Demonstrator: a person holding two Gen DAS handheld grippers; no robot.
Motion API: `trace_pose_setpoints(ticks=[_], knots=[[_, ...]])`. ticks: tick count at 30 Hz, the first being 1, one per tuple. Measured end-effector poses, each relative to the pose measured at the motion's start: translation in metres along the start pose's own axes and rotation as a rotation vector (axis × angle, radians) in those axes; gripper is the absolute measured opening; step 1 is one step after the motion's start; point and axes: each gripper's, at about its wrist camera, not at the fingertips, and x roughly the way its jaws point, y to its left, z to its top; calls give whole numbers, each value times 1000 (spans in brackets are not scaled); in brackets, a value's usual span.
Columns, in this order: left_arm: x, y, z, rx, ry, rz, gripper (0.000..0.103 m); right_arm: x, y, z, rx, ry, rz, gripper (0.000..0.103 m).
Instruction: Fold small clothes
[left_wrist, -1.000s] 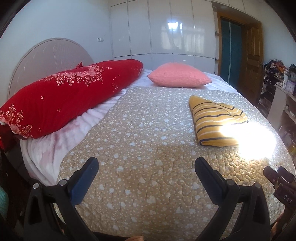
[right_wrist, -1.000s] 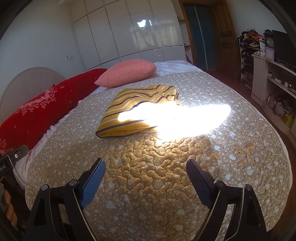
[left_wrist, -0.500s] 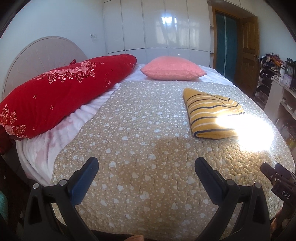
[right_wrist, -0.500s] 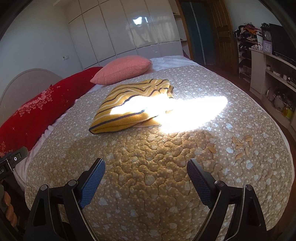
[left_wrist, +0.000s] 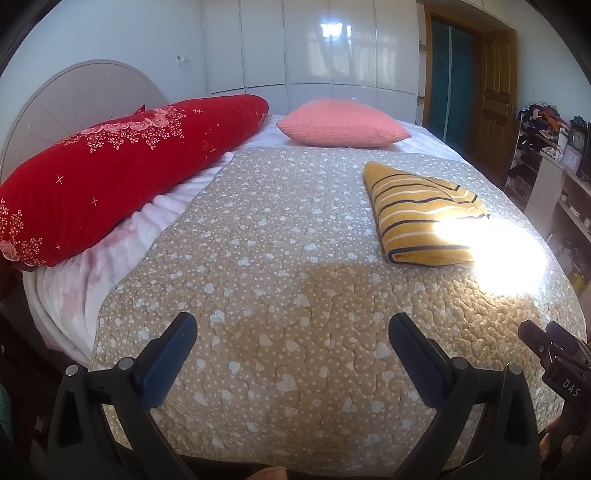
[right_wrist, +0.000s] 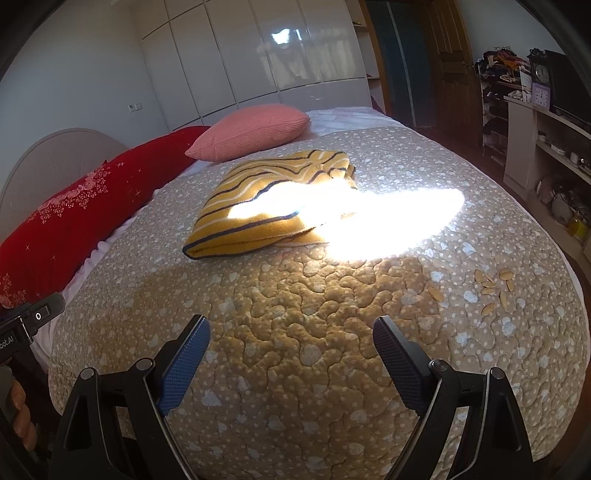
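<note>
Yellow striped garment (left_wrist: 417, 218), folded into a compact bundle, lying on tan quilted bedspread (left_wrist: 280, 280), far right of centre, near edge partly washed out by bright sun patch (left_wrist: 491, 254). Left wrist view: left gripper (left_wrist: 291, 341) low in foreground above near edge of bedspread, jaws spread wide, nothing between them, well apart from garment. Long red pillow (left_wrist: 122, 170) along left side against white headboard (left_wrist: 74, 99); pink cushion (left_wrist: 343, 123) beyond garment; white wardrobe (left_wrist: 314, 48) and wooden door (left_wrist: 498, 81) at back. Part of other tool visible at lower right edge.

Right wrist view: right gripper (right_wrist: 291, 334) likewise low over bedspread (right_wrist: 314, 332), jaws spread wide and empty, well short of garment (right_wrist: 269, 195). Garment ahead and slightly left of centre, right half overexposed by sun patch (right_wrist: 373, 218). Scattered seeds (right_wrist: 491, 286) on bedspread to right. Pink cushion (right_wrist: 251, 131) behind garment, red pillow (right_wrist: 74, 218) at left, shelving (right_wrist: 543, 147) along right wall.
</note>
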Motion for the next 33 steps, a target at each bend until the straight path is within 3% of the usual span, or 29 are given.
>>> trace_pose_setpoints(ticks=[11,15,23,33], knots=[[48,8,6,14,90,1,103,-3,-49,34,25,-26,-88,93],[69,20,17,36,98,54,103,7,-86,56,44,-3,-159,93],[131,83,46,-28,147,138,103,48,-170,91,157,31,-309,93],[225,157,77,-80,229,213,103,124,-206,125,206,169,-336,93]])
